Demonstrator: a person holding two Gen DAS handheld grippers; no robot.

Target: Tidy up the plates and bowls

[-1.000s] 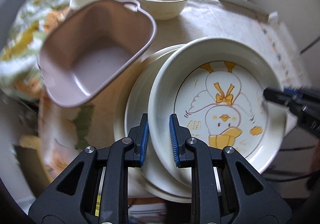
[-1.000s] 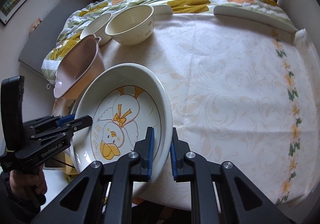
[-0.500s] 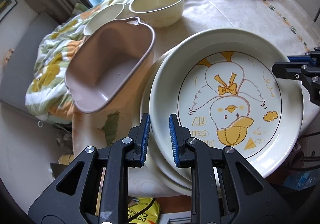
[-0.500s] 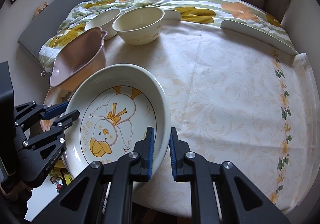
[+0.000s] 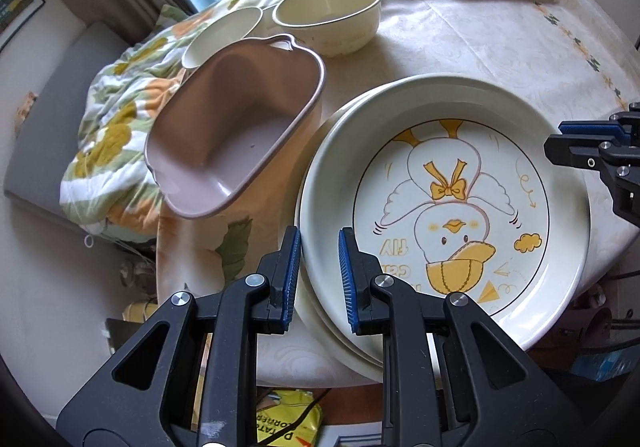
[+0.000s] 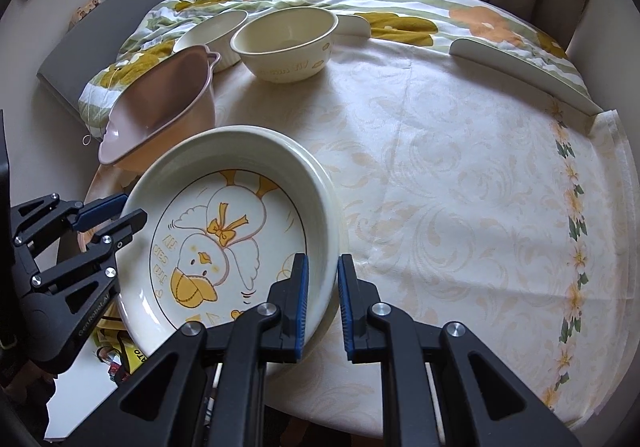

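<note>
Straddling the duck plate (image 5: 448,215) rim, both hand-held grippers gape, gripping nothing — lower plates (image 5: 316,311) mostly hidden.

A cream duck-print plate (image 5: 448,203) lies stacked on another plate (image 5: 316,303) at the table edge, beside a tilted pink dish (image 5: 236,131) and two cream bowls (image 5: 328,17).

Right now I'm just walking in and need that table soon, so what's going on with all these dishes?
A person is sorting dishes with two hand-held grippers. The left hand-held gripper and the right hand-held gripper each straddle opposite rims of the duck plate, jaws slightly apart. That plate sits on a stack of plain plates at the table edge. A pink dish, a cream bowl and a small white bowl wait behind, untouched.
</note>
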